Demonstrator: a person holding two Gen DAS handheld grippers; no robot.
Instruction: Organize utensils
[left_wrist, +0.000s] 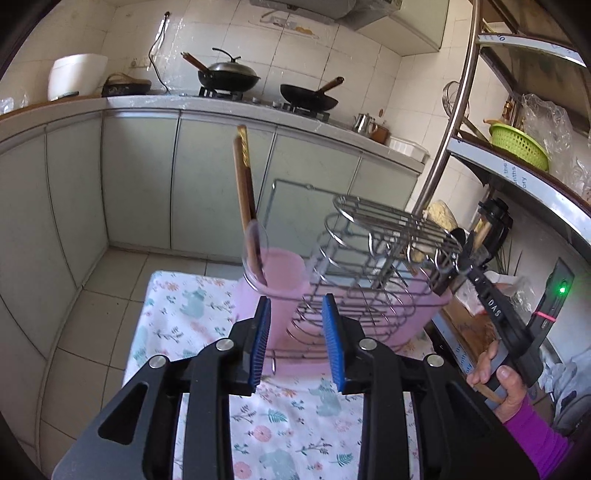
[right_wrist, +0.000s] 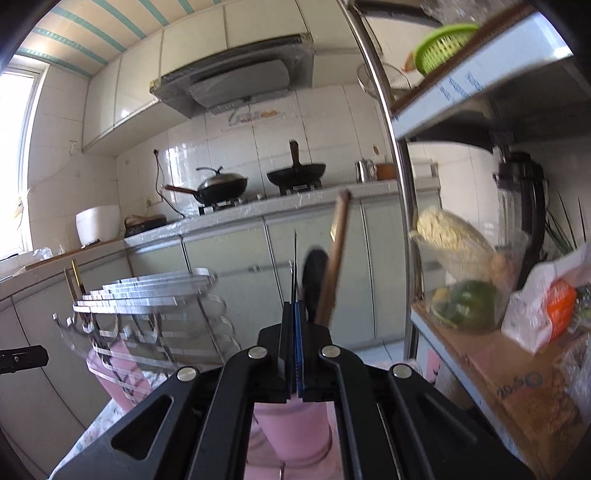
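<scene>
A wire utensil rack (left_wrist: 373, 236) on a pink base (left_wrist: 406, 314) stands on a flowered cloth. At its left end, brown chopsticks (left_wrist: 243, 184) stand in a pink cup (left_wrist: 280, 273). My left gripper (left_wrist: 295, 299) is open just short of that cup, with nothing between its blue pads. A hand (left_wrist: 498, 380) holds my right gripper (left_wrist: 460, 258) at the rack's right end. In the right wrist view the right gripper (right_wrist: 295, 306) is shut on a thin dark utensil (right_wrist: 295, 258) seen edge-on. A wooden-handled utensil (right_wrist: 334, 258) rises just beyond its right finger, its foot hidden.
The flowered cloth (left_wrist: 288, 417) covers a small table with tiled floor to its left. A metal shelf unit (left_wrist: 517, 173) at the right carries a green basket (left_wrist: 519, 142), bags and a blender (right_wrist: 521, 206). The counter behind holds two woks (left_wrist: 229, 77).
</scene>
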